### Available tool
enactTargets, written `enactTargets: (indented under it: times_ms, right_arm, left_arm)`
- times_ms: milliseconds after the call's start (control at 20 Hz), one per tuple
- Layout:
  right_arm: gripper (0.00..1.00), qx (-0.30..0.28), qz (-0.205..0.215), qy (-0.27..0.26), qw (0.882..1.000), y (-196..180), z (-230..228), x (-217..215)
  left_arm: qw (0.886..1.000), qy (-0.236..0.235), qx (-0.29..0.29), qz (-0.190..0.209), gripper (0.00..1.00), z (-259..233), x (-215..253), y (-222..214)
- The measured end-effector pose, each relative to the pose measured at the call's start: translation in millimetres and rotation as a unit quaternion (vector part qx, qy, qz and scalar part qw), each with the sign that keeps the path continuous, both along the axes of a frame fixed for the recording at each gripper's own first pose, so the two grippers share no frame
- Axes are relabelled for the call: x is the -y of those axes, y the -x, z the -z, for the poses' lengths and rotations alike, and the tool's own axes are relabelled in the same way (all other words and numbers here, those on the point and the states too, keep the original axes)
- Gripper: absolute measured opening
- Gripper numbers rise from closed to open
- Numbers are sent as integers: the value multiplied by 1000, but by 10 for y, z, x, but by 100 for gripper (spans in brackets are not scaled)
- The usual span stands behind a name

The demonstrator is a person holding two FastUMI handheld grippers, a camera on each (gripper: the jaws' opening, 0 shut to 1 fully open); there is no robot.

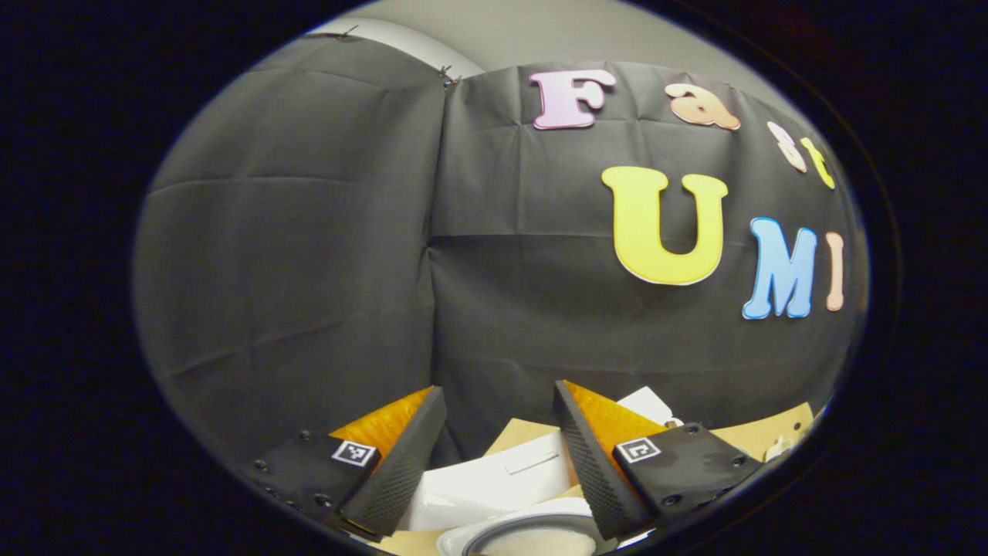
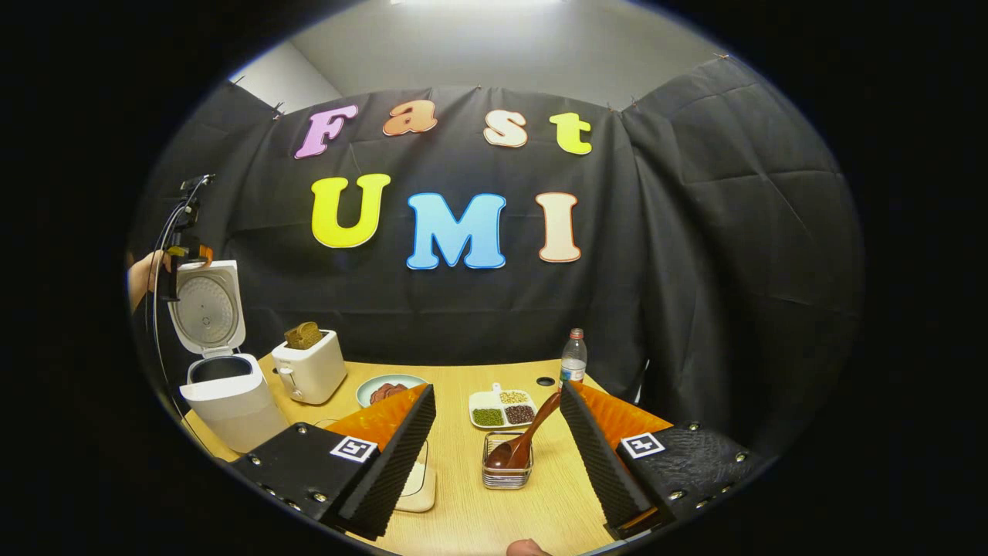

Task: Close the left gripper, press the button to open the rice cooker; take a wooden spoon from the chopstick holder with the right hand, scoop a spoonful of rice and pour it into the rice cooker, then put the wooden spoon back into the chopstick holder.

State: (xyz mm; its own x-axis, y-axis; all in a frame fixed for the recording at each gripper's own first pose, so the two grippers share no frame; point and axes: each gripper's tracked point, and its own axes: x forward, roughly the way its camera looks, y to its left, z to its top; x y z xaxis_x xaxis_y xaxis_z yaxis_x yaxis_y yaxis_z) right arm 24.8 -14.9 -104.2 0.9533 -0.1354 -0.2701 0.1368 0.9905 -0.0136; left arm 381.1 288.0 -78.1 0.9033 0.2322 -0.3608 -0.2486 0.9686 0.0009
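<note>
Reaching for the wooden spoon [image 2: 523,437] is, we are judging, the step in hand, since the rice cooker [image 2: 224,390] is standing at the left of the surface [image 2: 463,494] with its lid [image 2: 207,307] already raised. In the right gripper view we are seeing the right claw [image 2: 498,455] with its fingers spread wide apart and holding nothing, the spoon leaning in the clear chopstick holder [image 2: 505,467] between and beyond them. To do this well, we are advising an approach along the tilted handle, closing on it above the holder's rim and lifting without tipping the holder. In the left gripper view the left claw [image 1: 494,455] is likewise apart and empty, facing the wall above the cooker's white lid [image 1: 494,483]. The vessel holding the rice for scooping is hard to pick out; the pale grains at that view's lower edge are cut off.
</note>
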Motion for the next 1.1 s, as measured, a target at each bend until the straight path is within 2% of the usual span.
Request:
enactTargets:
  times_ms: [50, 150, 250, 650, 700, 1100]
  right_arm:
    - [99, 2, -7, -1, 1000, -23, -16, 0]
    - [99, 4, -20, 2, 1000, -60, -48, 16]
    - [99, 5, -32, 1, 999, -91, -52, 63]
    - [99, 12, -59, -9, 998, -152, -106, 281]
    - [99, 13, -62, -13, 998, -150, -98, 292]
    - [99, 8, -81, -27, 996, -158, -6, 331]
  left_arm:
    - [1000, 1, 1, 1, 97, -7, 43, 50]
    - [1000, 1, 1, 4, 95, -12, 174, 196]
    - [1000, 8, -3, 7, 99, 0, 313, 356]
    - [999, 32, -22, 18, 96, 231, 882, 931]
    - [999, 35, -28, 23, 99, 298, 970, 1009]
    - [997, 9, -57, 47, 97, 678, 1409, 1558]
